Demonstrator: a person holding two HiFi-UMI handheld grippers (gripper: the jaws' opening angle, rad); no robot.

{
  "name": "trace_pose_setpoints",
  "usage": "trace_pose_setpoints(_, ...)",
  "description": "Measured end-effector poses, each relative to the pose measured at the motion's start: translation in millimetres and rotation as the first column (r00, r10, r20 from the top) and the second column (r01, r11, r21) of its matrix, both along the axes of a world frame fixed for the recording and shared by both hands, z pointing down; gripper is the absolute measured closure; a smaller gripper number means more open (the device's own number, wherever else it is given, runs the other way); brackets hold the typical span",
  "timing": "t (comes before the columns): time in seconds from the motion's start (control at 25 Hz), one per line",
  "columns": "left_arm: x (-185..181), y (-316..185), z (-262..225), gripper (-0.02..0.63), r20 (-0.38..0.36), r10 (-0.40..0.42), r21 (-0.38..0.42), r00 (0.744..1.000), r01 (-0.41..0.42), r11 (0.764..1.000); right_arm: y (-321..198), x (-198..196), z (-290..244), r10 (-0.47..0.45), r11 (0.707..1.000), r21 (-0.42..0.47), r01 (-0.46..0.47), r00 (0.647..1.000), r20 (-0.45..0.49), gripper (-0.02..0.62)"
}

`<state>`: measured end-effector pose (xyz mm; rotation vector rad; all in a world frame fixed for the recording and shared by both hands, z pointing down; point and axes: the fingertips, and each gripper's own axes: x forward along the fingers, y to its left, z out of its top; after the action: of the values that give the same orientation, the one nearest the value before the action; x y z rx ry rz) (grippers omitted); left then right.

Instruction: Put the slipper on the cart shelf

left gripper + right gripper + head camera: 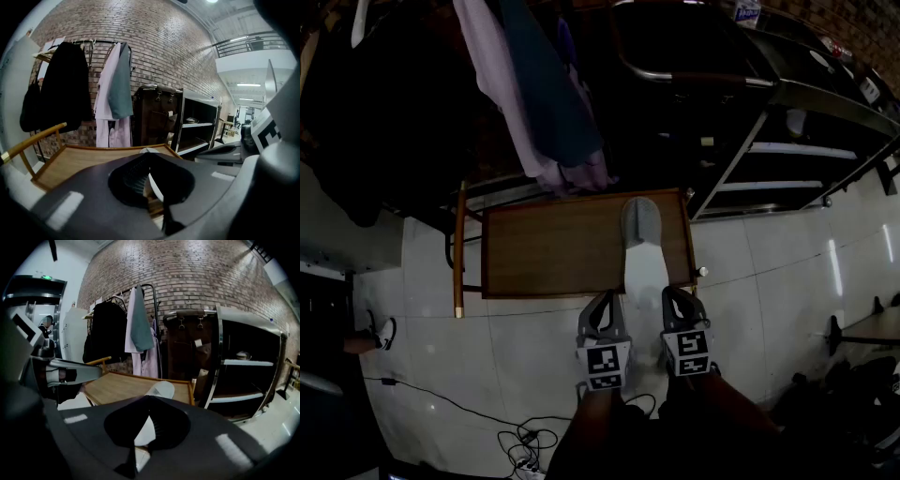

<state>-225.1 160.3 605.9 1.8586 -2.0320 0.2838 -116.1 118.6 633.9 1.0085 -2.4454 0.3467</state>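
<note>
A pale grey-and-white slipper [641,234] lies lengthwise at the right side of the low wooden cart shelf [544,248]. Its toe is on the wood, and its heel end reaches the near edge between my two grippers. My left gripper [604,298] is just left of the heel, and my right gripper [675,292] is just right of it. Both point forward and down with jaws shut, and nothing is gripped. In the left gripper view only the slipper's white edge [155,186] shows past the jaws. The right gripper view shows the slipper's toe [161,389] ahead on the shelf [110,386].
Coats and shirts [546,94] hang on a rack behind the cart. A black metal shelf unit [787,159] stands to the right. Cables [520,441] trail over the white floor tiles near my feet. A shoe [384,332] is at the far left, and a table corner [874,328] at the right edge.
</note>
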Motion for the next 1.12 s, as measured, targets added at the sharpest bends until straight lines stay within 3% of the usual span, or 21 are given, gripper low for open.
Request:
trace_pose_setpoints(0.12, 2, -3, 10, 0.594, -0.005, 0.008, -0.012, 1.0, -0.008, 1.0, 3, 0, 26, -0.003, 0.995, -0.103, 0.005, 1.0, 0.017, 0.592)
trace_pose_setpoints(0.24, 0, -3, 15, 0.594, -0.007, 0.009, -0.017, 1.0, -0.009, 1.0, 6, 4, 52, 0.039, 0.972, -0.232, -0.027, 0.998, 0.046, 0.473)
trace_pose_setpoints(0.32, -2, -1, 16, 0.594, -0.006, 0.008, -0.02, 1.0, -0.008, 1.0, 6, 10, 64, 0.095, 0.948, -0.31, -0.07, 0.993, 0.067, 0.435)
trace_pose_setpoints(0.4, -3, 1, 18, 0.594, -0.003, 0.007, -0.025, 1.0, -0.007, 1.0, 6, 17, 74, 0.169, 0.912, -0.393, -0.118, 0.981, 0.098, 0.417)
trace_pose_setpoints(0.52, -6, 5, 20, 0.594, -0.002, 0.005, -0.033, 1.0, -0.005, 0.999, 6, 19, 91, 0.274, 0.831, -0.534, -0.153, 0.949, 0.155, 0.366)
trace_pose_setpoints(0.64, -7, 10, 23, 0.592, -0.001, 0.005, -0.044, 1.0, -0.005, 0.999, 8, 13, 109, 0.328, 0.761, -0.632, -0.149, 0.928, 0.176, 0.359)
trace_pose_setpoints(0.72, -8, 13, 25, 0.594, 0.001, 0.005, -0.051, 1.0, -0.005, 0.999, 8, 8, 116, 0.342, 0.734, -0.665, -0.135, 0.92, 0.191, 0.36)
trace_pose_setpoints(0.92, -7, 22, 29, 0.594, 0.023, 0.018, -0.069, 1.0, -0.016, 0.998, 5, -1, 120, 0.351, 0.718, -0.687, -0.109, 0.909, 0.223, 0.396)
trace_pose_setpoints(1.12, -7, 23, 31, 0.594, 0.017, 0.016, -0.076, 1.0, -0.015, 0.997, 5, -6, 111, 0.332, 0.747, -0.657, -0.1, 0.913, 0.238, 0.481)
